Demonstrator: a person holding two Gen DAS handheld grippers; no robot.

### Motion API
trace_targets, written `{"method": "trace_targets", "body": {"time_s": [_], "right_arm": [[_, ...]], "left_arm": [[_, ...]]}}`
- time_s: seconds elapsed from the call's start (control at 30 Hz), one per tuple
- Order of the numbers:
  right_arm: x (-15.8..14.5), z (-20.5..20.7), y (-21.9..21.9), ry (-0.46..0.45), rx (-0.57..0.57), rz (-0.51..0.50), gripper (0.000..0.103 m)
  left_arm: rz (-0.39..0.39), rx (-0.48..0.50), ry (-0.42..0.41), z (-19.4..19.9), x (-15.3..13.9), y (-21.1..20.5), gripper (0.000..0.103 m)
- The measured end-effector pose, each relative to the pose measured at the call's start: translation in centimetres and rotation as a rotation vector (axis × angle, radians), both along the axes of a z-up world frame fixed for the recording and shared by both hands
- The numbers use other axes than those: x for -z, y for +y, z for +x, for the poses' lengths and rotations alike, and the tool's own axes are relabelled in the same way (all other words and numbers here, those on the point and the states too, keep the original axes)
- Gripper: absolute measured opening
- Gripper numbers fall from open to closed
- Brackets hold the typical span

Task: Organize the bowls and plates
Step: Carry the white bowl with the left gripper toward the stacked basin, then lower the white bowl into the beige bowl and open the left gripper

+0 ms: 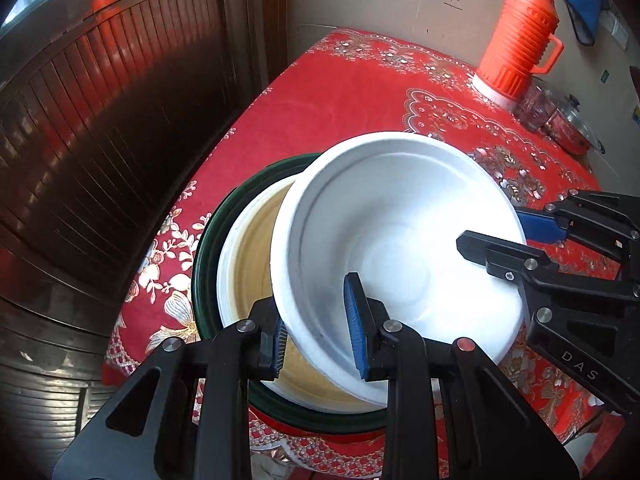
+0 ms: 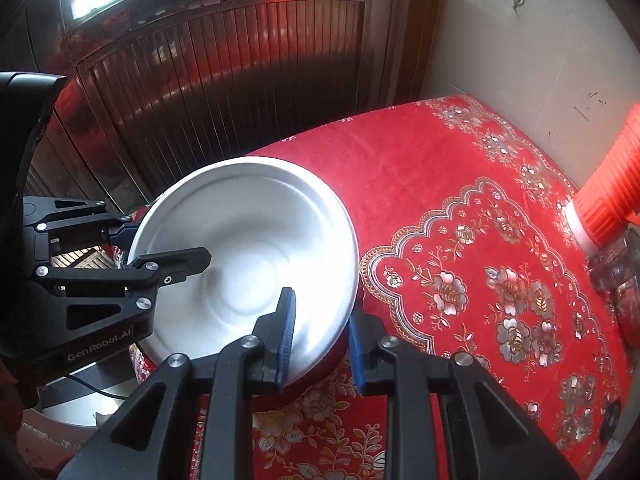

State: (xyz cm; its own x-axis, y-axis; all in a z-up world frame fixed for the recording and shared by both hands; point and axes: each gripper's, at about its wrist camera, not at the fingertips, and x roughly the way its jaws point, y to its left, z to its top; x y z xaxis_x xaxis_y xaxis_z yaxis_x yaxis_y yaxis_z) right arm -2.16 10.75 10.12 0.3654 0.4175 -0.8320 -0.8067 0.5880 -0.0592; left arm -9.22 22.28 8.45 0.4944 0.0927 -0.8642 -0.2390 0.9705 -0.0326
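Observation:
A white foam bowl (image 1: 400,240) is held tilted above a stack: a cream-and-white bowl (image 1: 248,248) inside a dark green plate (image 1: 208,240) on the red tablecloth. My left gripper (image 1: 318,328) is shut on the white bowl's near rim, one finger inside and one outside. My right gripper (image 1: 496,228) comes in from the right and grips the opposite rim. In the right wrist view the white bowl (image 2: 248,232) fills the middle, my right gripper (image 2: 322,340) pinches its rim, and my left gripper (image 2: 160,244) holds the left side. The stack is hidden there.
The table with its red flowered cloth (image 1: 340,92) stands against a wall. An orange thermos (image 1: 516,40) stands at the far right with a glass jar (image 1: 536,108) and a lidded pot (image 1: 572,128) beside it. A dark wooden door (image 1: 100,120) is to the left.

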Motion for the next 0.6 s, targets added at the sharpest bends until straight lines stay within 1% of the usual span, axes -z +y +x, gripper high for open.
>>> {"method": "trace_targets", "body": {"time_s": [0.17,0.3,0.4,0.6], "right_arm": [[0.4,-0.2,0.4,0.002,-0.006,-0.013,0.025],[0.5,-0.6,1.0,-0.010,-0.018,-0.030,0.025],[0.8,-0.7,1.3,-0.022,-0.018,-0.045,0.025],[0.7,-0.6,1.3,-0.017,-0.013,-0.040,0.025]], "left_arm": [[-0.007,-0.010,0.010,-0.2,1.0,0.6,0.026],[0.027,-0.020,-0.001,-0.5,0.8,0.7,0.026],[0.033,-0.020,-0.002,-0.5,0.8,0.7,0.026],[0.043,-0.021,-0.004,-0.4,0.9,0.6,0.026]]}}
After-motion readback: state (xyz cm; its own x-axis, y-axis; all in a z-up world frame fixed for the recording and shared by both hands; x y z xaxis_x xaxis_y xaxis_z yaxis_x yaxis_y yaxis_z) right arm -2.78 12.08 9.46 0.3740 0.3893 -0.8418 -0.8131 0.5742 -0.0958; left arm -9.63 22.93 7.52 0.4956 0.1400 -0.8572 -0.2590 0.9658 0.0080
